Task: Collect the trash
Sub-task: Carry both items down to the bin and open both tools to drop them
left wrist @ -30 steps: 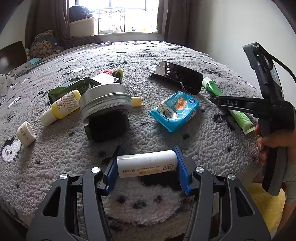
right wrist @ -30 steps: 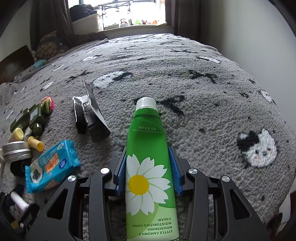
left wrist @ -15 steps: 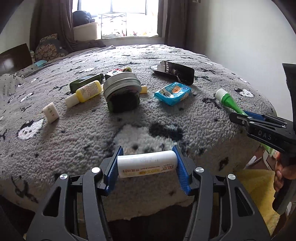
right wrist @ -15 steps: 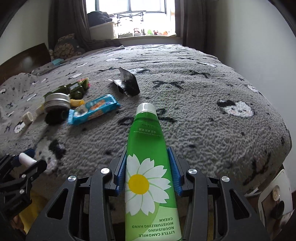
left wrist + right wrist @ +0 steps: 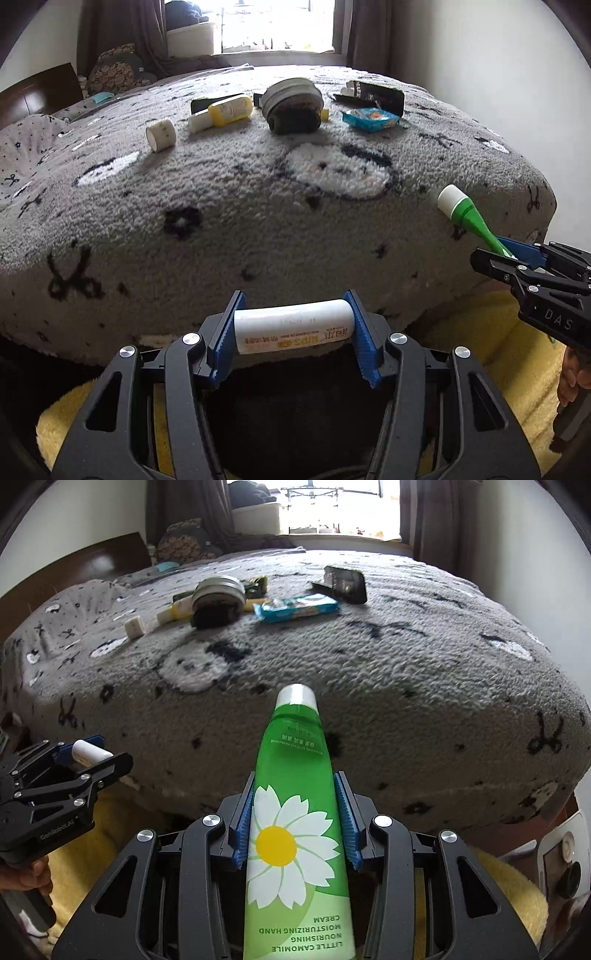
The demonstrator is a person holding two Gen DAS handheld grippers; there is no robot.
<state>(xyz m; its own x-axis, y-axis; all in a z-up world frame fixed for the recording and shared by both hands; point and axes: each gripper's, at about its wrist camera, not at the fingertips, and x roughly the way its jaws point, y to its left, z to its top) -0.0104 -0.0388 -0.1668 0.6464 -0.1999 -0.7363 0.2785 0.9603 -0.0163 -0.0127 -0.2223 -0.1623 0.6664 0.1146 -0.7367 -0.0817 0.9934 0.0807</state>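
Observation:
My left gripper is shut on a white lip balm tube, held crosswise off the front edge of the bed. My right gripper is shut on a green hand cream tube with a daisy print, cap pointing forward. Each gripper shows in the other's view: the right one at the right, the left one at the left. On the grey blanket lie a blue wipes packet, a black box, a tin-lidded jar, a yellow bottle and a white cap.
A yellow fluffy rug lies on the floor below both grippers. A dark green bottle sits behind the jar. Wooden headboard at the far left, window at the back, a white appliance at the lower right.
Both grippers have pulled back from the bed and sunk lower with their tubes still held. The bed's front edge and the yellow rug have come into view.

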